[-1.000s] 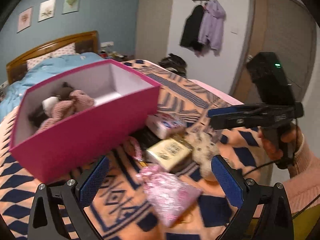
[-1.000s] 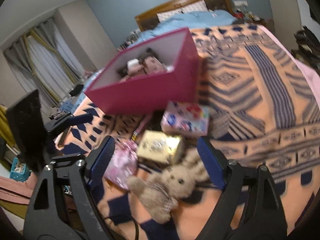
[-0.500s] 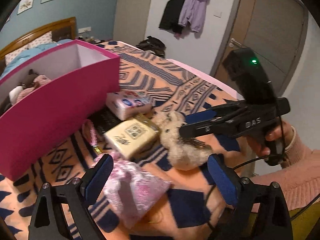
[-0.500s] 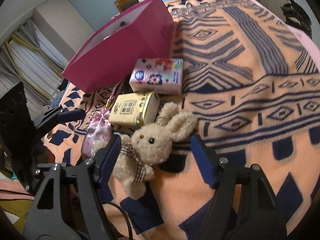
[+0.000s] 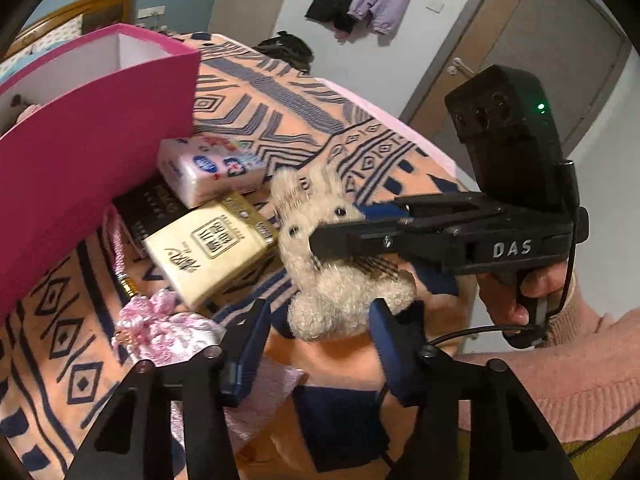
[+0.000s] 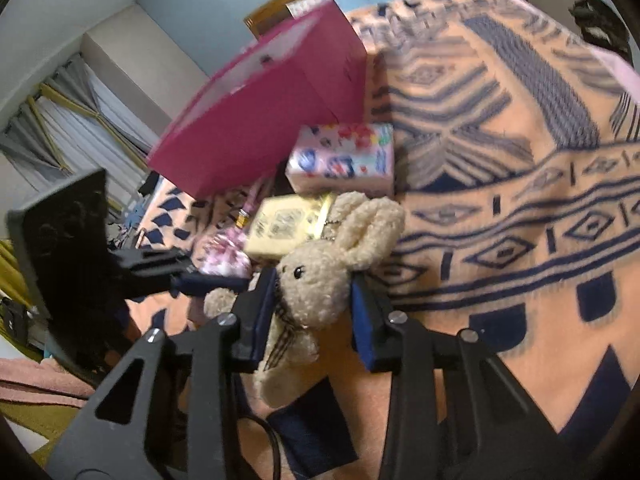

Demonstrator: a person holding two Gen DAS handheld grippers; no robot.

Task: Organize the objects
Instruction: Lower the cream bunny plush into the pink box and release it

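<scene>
My right gripper (image 6: 314, 298) has just been closing and its pads now press the plush rabbit (image 6: 320, 276) at the head, on the patterned blanket (image 6: 500, 208). My left gripper (image 5: 318, 334) has just been narrowing too (nothing clamped; the rabbit's lower body sits just beyond its tips, pink pouch (image 5: 168, 330) beside). Cream tissue pack (image 5: 210, 246) and floral pack (image 5: 210, 168) lie near the magenta box (image 5: 88, 168).

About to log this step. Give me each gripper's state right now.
Left gripper: jaws have just been closing; not gripping, the pink pouch lies beside one pad.
Right gripper: jaws just closed on the plush bunny.
</scene>
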